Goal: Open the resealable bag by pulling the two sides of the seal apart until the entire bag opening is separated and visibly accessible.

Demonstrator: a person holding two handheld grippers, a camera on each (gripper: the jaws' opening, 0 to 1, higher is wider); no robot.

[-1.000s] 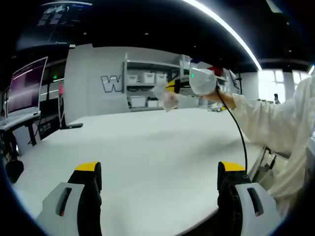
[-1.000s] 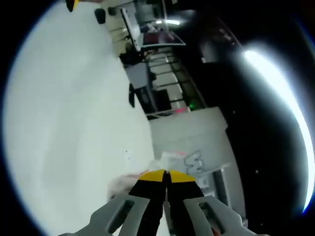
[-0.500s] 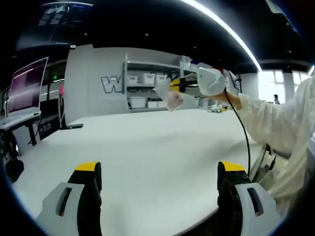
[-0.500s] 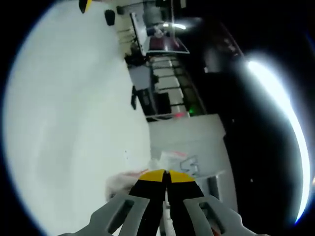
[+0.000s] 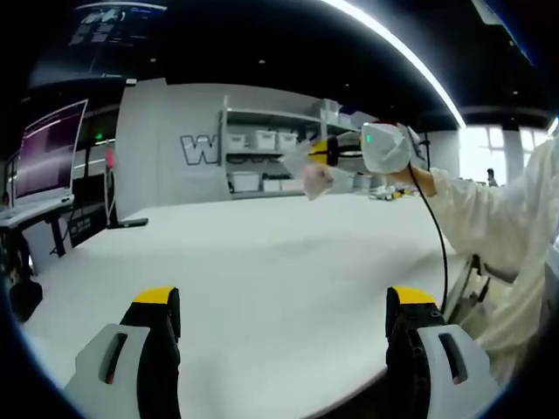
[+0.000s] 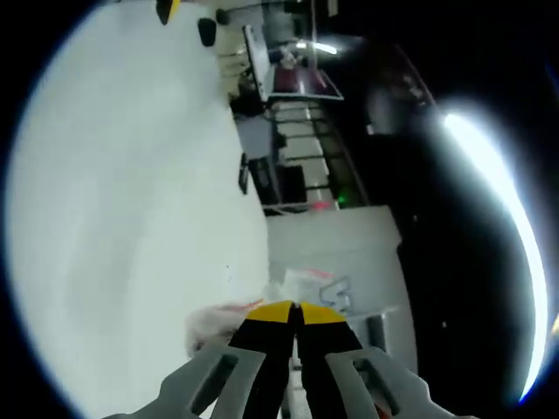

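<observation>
Jaws first: in the left gripper view the left gripper [image 5: 281, 325] stands wide and empty, low over the near edge of the table [image 5: 262, 262]. Beyond it, up in the air above the far side of the table, the right gripper [image 5: 325, 153] carries the bag [image 5: 307, 171], which sticks out from its tips toward the shelves [image 5: 262, 148] behind. In the right gripper view those jaws are pressed together on the bag [image 6: 214, 321], crumpled clear plastic spilling out beside the tips, the table [image 6: 131, 218] rolled sideways past it. So the bag sits well apart from the free gripper, ahead and to its right, raised. One side of the seal looks pinched; the left must likely travel forward and up to catch the other side before any pulling apart. Seal itself too small to read
</observation>
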